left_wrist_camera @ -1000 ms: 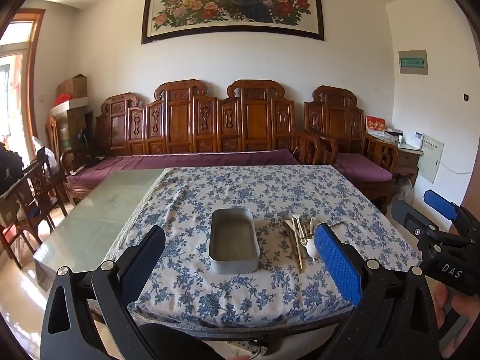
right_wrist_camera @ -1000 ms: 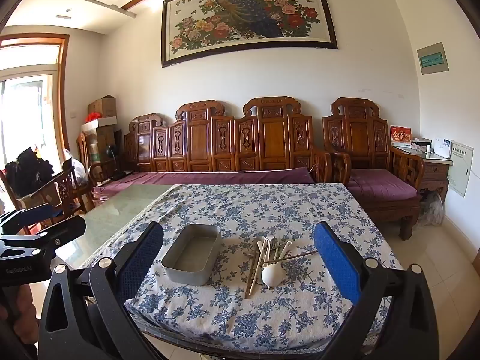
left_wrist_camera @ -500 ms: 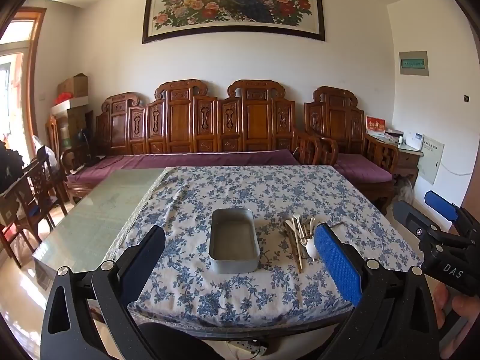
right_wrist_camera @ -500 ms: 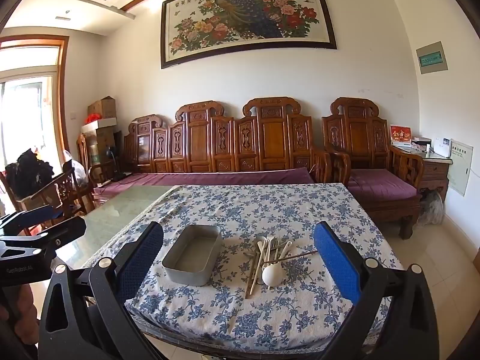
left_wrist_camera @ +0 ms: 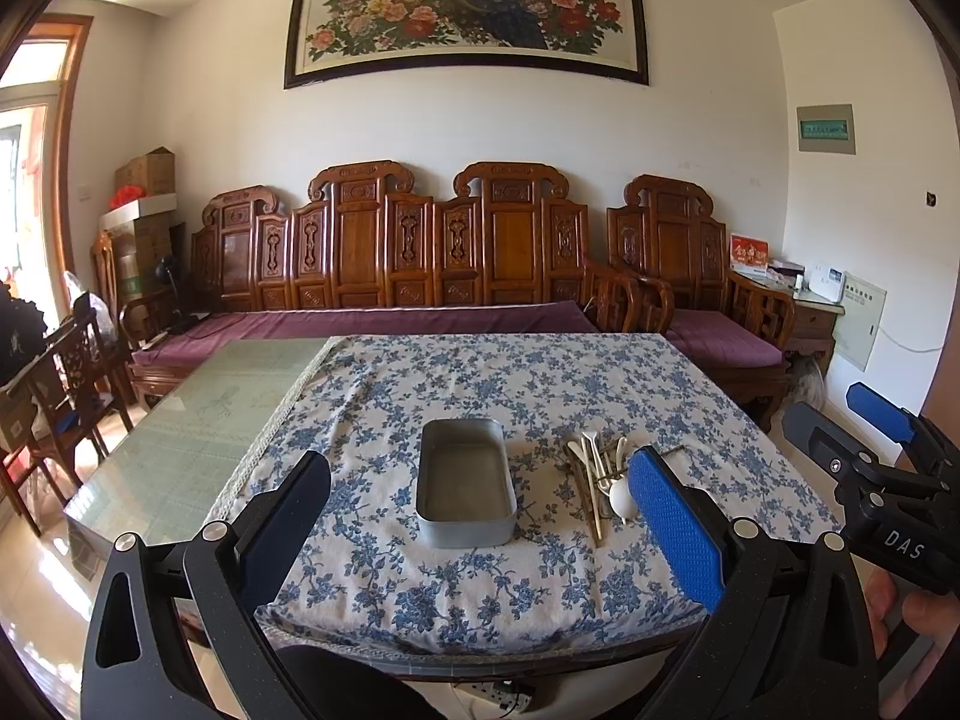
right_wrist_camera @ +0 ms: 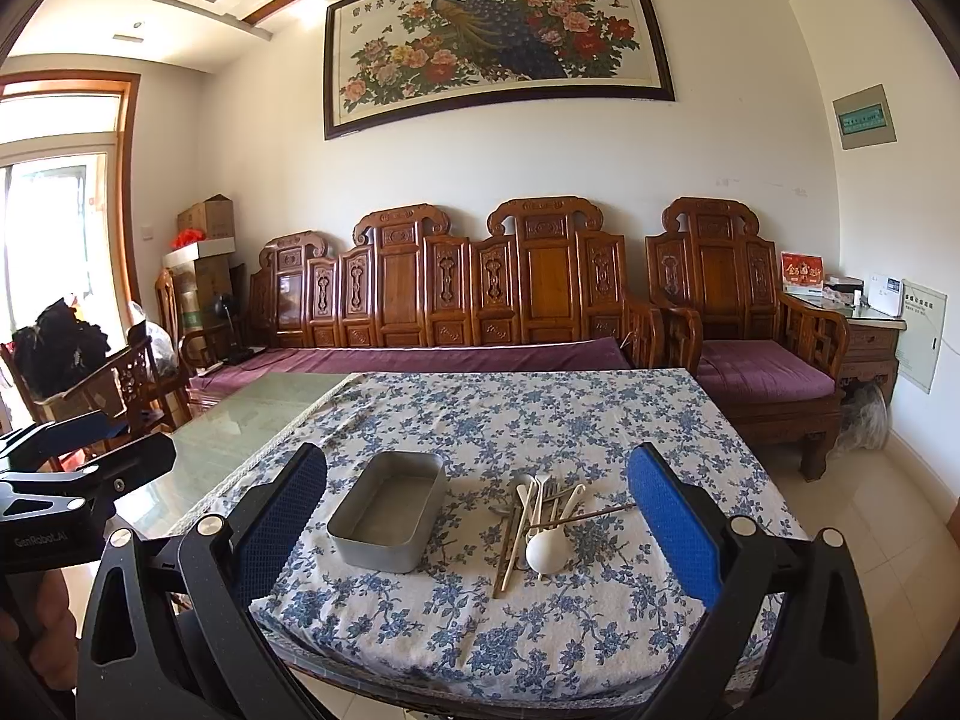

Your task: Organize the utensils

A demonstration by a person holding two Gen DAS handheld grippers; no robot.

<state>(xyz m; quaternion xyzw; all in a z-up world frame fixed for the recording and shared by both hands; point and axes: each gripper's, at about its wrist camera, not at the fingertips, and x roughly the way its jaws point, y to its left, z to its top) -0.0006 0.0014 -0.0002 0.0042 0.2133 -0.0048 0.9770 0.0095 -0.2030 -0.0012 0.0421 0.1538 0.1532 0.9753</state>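
A big peacock painting (left_wrist_camera: 467, 6) hangs on the wall. Under it stands a long wooden bench (left_wrist_camera: 384, 252) with purple cushions (left_wrist_camera: 372, 321).

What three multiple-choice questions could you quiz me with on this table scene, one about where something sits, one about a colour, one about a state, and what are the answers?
1. Where does the utensil pile lie relative to the metal tin?
A. inside it
B. beside it, on its right
C. behind it

2. What colour are the flowers on the tablecloth?
A. red
B. green
C. blue

3. How is the right gripper?
A. open, holding nothing
B. shut on a spoon
C. shut on the tin

Answers: B, the tin's inside is bare; C, blue print on white; A, its fingers stand wide apart.
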